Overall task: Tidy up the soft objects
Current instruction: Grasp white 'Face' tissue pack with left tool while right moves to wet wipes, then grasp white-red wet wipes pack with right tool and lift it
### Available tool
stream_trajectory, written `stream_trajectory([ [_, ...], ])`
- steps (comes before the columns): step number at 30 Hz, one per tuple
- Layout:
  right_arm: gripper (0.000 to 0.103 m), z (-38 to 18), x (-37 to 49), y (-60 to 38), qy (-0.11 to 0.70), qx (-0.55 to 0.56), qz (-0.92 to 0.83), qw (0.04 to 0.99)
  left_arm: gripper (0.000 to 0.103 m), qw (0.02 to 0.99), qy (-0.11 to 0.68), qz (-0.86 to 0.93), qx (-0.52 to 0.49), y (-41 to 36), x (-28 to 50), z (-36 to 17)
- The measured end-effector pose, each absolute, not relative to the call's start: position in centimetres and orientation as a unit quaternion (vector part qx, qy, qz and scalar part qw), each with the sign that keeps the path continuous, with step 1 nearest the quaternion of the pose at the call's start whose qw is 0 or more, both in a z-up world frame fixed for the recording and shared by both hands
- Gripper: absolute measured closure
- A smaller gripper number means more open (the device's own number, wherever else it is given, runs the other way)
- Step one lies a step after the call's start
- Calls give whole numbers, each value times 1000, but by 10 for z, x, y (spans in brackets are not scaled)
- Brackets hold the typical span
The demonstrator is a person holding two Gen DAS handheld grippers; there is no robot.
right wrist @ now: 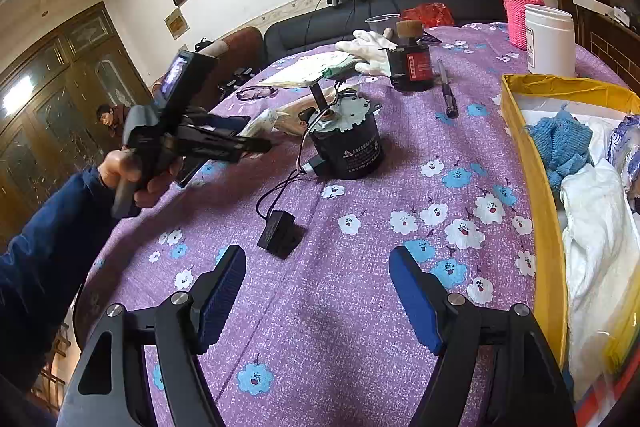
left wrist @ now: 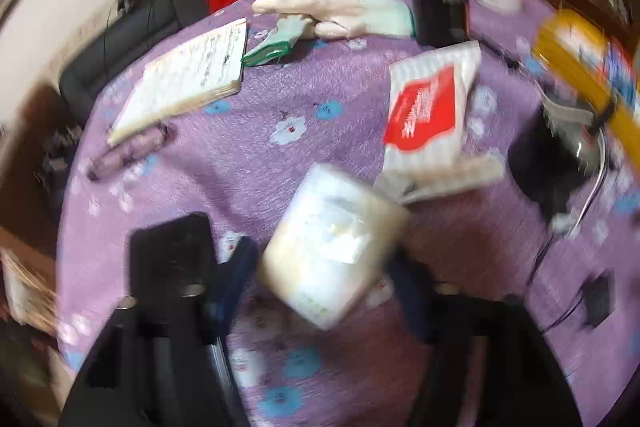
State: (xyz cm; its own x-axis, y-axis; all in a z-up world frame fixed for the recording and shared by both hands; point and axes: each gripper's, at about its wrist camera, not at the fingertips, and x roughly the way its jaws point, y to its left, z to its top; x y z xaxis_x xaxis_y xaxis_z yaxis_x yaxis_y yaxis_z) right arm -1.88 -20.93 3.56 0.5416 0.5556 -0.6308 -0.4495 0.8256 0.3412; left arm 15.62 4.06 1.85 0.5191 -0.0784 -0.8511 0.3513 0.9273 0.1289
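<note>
My left gripper (left wrist: 320, 267) is shut on a small white tissue pack (left wrist: 332, 251) and holds it above the purple flowered tablecloth (left wrist: 312, 83); the view is blurred. A larger red-and-white tissue pack (left wrist: 430, 111) lies just beyond it. White gloves (left wrist: 316, 3) lie at the far side, and show in the right wrist view (right wrist: 368, 47). My right gripper (right wrist: 318, 291) is open and empty over the cloth. The yellow box (right wrist: 536, 171) to its right holds a blue knitted piece (right wrist: 560, 143) and white cloth (right wrist: 596, 247). The left gripper (right wrist: 240, 143) also shows there, held in a hand.
A black motor (right wrist: 348, 143) with wires and a small black block (right wrist: 280, 233) stands mid-table. An open book (left wrist: 188, 75), glasses (right wrist: 256, 93), a pen (right wrist: 446, 91), a dark ink bottle (right wrist: 412, 61), a white jar (right wrist: 550, 39) and a pink bottle (right wrist: 520, 7) are farther back.
</note>
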Motion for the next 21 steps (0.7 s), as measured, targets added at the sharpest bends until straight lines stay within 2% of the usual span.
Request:
stream_trajectory([
  [2, 24, 36, -18, -211, 381, 72, 286, 877, 63, 863, 476, -94, 138, 39, 154, 20],
  [5, 24, 37, -20, -213, 377, 72, 277, 881, 65, 864, 487, -50, 115, 38, 140, 23],
  [10, 24, 62, -17, -208, 384, 86, 290, 873, 67, 861, 507, 18, 17, 59, 99, 36],
  [13, 24, 94, 6, -195, 405, 131, 306, 852, 67, 877, 477, 49, -28, 72, 73, 50],
  [16, 24, 120, 38, -166, 433, 151, 302, 836, 67, 909, 409, 71, -37, 79, 58, 66],
  [21, 26, 131, 97, -92, 486, 139, 262, 822, 67, 921, 376, 91, -41, 90, 56, 64],
])
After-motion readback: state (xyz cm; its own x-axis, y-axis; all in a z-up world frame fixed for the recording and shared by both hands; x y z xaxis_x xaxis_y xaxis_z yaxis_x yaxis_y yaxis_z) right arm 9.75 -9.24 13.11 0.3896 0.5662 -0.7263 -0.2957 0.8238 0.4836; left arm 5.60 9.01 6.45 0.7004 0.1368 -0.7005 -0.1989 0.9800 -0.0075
